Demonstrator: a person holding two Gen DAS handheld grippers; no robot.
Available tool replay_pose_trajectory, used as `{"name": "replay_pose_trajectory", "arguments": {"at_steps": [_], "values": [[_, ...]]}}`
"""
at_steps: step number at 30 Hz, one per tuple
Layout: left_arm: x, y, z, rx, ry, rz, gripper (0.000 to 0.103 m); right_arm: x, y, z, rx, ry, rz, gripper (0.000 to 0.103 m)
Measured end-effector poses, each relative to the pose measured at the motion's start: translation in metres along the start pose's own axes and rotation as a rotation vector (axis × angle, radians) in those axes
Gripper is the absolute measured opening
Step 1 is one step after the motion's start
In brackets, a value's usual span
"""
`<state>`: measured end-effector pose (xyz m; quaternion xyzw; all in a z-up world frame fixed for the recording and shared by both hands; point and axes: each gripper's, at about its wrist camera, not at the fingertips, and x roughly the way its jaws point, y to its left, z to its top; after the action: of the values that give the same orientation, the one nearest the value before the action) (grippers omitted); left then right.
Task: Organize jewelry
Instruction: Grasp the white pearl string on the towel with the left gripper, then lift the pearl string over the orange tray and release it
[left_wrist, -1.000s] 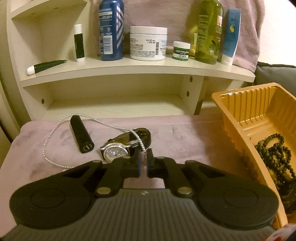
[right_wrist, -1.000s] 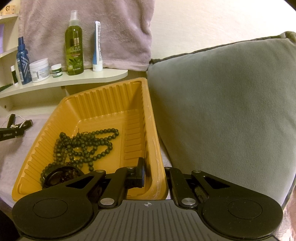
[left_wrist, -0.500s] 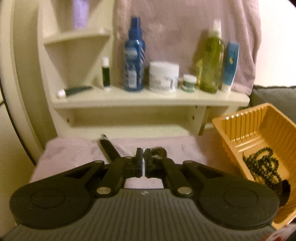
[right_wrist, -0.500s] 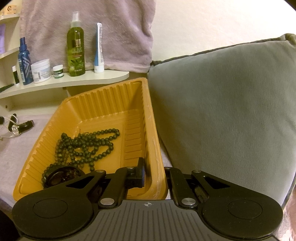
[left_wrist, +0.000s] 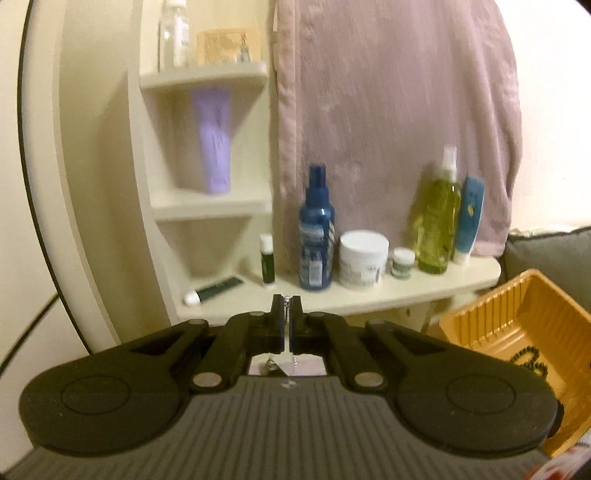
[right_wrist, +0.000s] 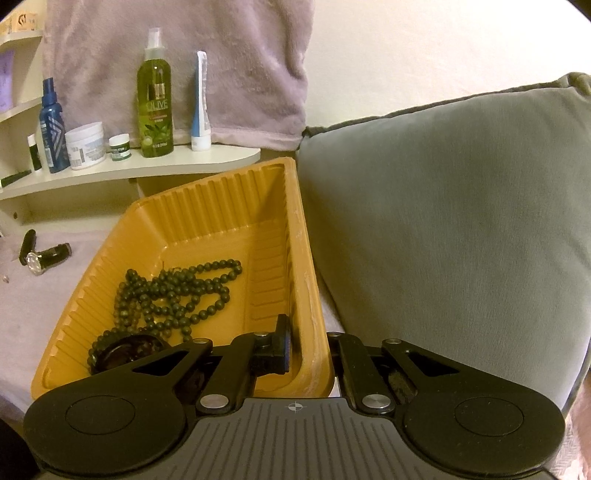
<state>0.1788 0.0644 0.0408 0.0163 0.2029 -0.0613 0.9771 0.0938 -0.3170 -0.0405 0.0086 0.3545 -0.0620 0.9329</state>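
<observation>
Pearl necklace was pinched in the closed left gripper; the orange tray's wall was clamped by the right gripper.

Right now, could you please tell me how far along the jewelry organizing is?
Done: dark bead necklace lies in the orange tray. In hand: left hand-held gripper pinches the pearl strand; right hand-held gripper clamps the tray's wall. Left: the watch on the cloth.

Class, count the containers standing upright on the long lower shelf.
6: from left, lip balm stick, blue spray bottle, white jar, small green-labelled jar, olive spray bottle, blue-white tube. Others may be hidden.
</observation>
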Motion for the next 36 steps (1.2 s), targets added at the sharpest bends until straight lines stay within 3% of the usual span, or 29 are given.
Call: {"name": "replay_pose_trajectory", "arguments": {"at_steps": [9, 15, 36], "values": [[-0.015, -0.003, 0.023, 0.004, -0.051, -0.04, 0.001, -0.002, 0.001, 0.001, -0.001, -0.005, 0.003, 0.007], [-0.019, -0.021, 0.033, 0.018, -0.067, -0.105, 0.001, -0.003, 0.002, 0.001, 0.0, -0.007, 0.004, 0.007], [-0.023, -0.143, 0.052, 0.089, -0.062, -0.476, 0.001, -0.003, 0.002, 0.003, 0.007, -0.005, 0.009, 0.007]]}}
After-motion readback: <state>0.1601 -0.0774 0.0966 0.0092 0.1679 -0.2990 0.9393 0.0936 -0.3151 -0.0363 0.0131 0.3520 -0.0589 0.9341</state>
